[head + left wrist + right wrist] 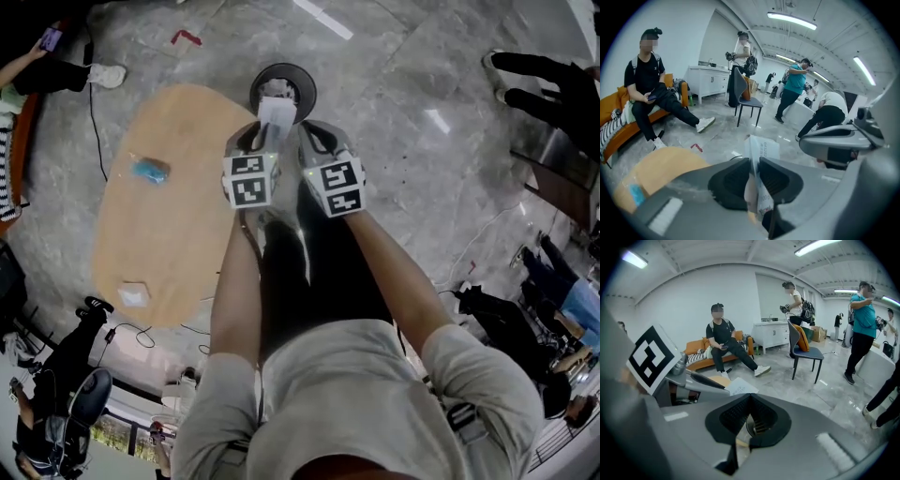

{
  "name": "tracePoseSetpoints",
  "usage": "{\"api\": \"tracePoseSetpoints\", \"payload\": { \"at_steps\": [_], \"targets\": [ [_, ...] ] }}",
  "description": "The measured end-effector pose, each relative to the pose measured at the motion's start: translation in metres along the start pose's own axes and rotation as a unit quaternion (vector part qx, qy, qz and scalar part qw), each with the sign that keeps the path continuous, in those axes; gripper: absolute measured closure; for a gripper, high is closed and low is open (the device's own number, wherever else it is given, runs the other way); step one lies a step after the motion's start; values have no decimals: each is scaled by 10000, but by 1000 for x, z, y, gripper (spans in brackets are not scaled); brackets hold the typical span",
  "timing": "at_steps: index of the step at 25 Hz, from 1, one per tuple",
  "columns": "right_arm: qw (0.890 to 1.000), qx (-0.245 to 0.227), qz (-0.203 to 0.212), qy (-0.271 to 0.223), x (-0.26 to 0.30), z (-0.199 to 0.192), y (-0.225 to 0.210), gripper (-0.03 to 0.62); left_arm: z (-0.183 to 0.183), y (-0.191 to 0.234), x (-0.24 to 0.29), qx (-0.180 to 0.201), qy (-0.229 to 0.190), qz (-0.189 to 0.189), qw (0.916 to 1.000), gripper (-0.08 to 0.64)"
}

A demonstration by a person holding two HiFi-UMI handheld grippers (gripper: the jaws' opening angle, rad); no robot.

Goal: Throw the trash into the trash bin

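Note:
A white paper packet (277,117) hangs over the round black trash bin (302,82) on the floor, past the end of the oval wooden table (178,234). My left gripper (265,134) is shut on it; in the left gripper view the packet (761,149) sticks up from between the black pads (733,180). My right gripper (307,133) is close beside the left one, shut, with nothing between its pads (736,416). In the right gripper view the packet (740,386) shows just left of it. A blue wrapper (150,171) and a white crumpled scrap (134,294) lie on the table.
Several people stand or sit around the room. One person sits on an orange sofa (611,110), feet stretched toward the table. A grey chair (745,101) stands further back. Cables (141,333) trail on the grey floor by the table's near end.

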State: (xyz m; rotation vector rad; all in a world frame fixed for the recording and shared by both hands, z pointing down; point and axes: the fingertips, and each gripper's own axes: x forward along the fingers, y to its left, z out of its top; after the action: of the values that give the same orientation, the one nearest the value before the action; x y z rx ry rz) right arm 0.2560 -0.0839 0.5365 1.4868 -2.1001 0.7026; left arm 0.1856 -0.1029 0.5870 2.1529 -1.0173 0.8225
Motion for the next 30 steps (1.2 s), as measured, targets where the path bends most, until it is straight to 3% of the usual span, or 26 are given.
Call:
{"api": "tracePoseSetpoints", "payload": {
  "at_steps": [13,30],
  "targets": [
    [9983,-159,389,407,77,-37,-112,584,-6,-11,125,-879,96,625,9941,465],
    [9942,-324,748,697,150,-98,-149,584,-81,36,253,-1398,470,1012,9839,465]
  ]
}}
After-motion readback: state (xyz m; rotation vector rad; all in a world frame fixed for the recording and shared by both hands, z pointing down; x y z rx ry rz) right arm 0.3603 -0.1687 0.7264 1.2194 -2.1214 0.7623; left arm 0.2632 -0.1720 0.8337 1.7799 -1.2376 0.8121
